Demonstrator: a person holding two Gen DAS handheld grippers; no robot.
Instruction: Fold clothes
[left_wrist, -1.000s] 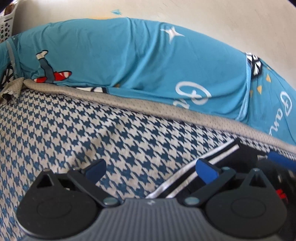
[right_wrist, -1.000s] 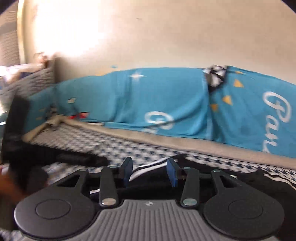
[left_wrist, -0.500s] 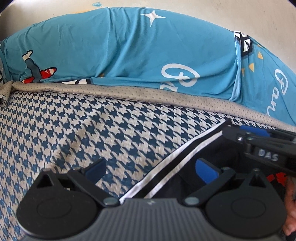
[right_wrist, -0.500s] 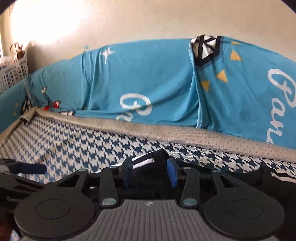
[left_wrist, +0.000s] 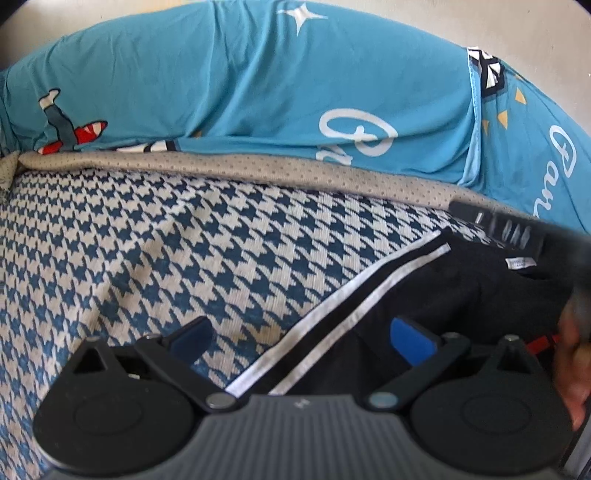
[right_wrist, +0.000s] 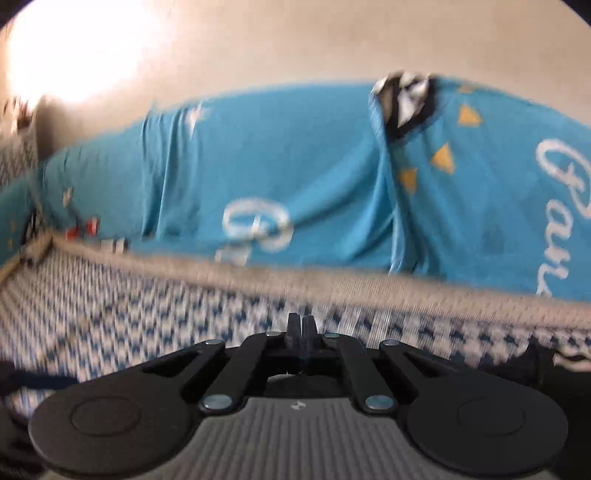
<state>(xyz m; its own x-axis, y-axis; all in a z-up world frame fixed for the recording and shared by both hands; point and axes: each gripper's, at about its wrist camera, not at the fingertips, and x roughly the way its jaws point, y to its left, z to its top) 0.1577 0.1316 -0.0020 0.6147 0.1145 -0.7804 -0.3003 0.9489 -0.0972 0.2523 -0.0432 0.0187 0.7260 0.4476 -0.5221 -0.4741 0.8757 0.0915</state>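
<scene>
A black garment with two white stripes (left_wrist: 424, 295) lies on the blue-and-white houndstooth bed cover (left_wrist: 166, 251). My left gripper (left_wrist: 303, 334) is open just above it, the striped edge running between its blue pads, nothing held. The right gripper's body shows at the right edge of the left wrist view (left_wrist: 517, 229), over the garment. In the blurred right wrist view my right gripper (right_wrist: 302, 326) has its jaws pressed together; no cloth shows between them. A dark bit of the garment (right_wrist: 535, 363) shows at lower right.
A teal cartoon-print sheet (left_wrist: 277, 85) is draped over a raised bolster behind the bed, also in the right wrist view (right_wrist: 295, 166). A beige dotted border (left_wrist: 258, 166) runs along its foot. A pale wall (right_wrist: 295, 37) stands behind.
My right gripper has closed from open and swung fast, blurring its view. My left gripper has stayed open and settled lower over the striped edge of the black garment.
</scene>
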